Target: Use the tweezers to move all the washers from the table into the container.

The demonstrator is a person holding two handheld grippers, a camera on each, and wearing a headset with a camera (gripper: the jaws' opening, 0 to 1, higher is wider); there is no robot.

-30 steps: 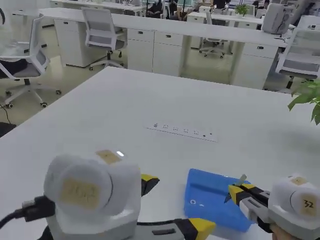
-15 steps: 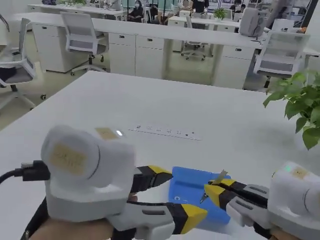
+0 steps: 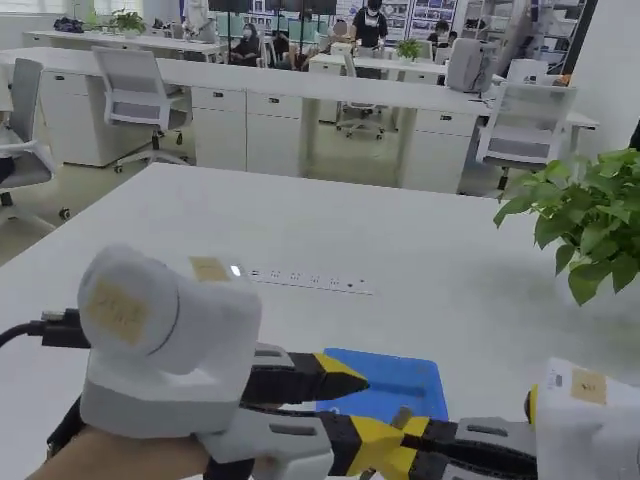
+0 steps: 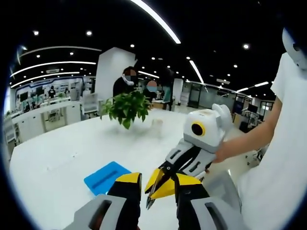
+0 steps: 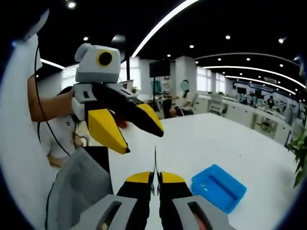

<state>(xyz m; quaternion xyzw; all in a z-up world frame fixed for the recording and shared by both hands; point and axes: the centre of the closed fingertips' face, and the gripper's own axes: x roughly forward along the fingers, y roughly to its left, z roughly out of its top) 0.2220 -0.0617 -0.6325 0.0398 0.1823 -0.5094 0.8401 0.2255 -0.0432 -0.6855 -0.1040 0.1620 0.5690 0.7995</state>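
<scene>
tweezers in my right tongs, container flat on the surface

my right tongs are pressed together on the tweezers. the thin metal points stick out past the yellow tips, towards my other hand's tool. my left tongs stand apart with nothing between the pads. in the left gripper view the yellow nose of the right tongs and the tweezer points sit in the gap between those two jaws. both tools are held up off the white surface, nose to nose and close together.

the blue container lies flat on the surface. in the head view it is just beyond the yellow tips of the tongs, and neither touches it. two pale specks show on its floor near one corner, too small for me to tell what they are.

a row of sockets is set into the surface farther out. a leafy plant stands at the right edge.
</scene>
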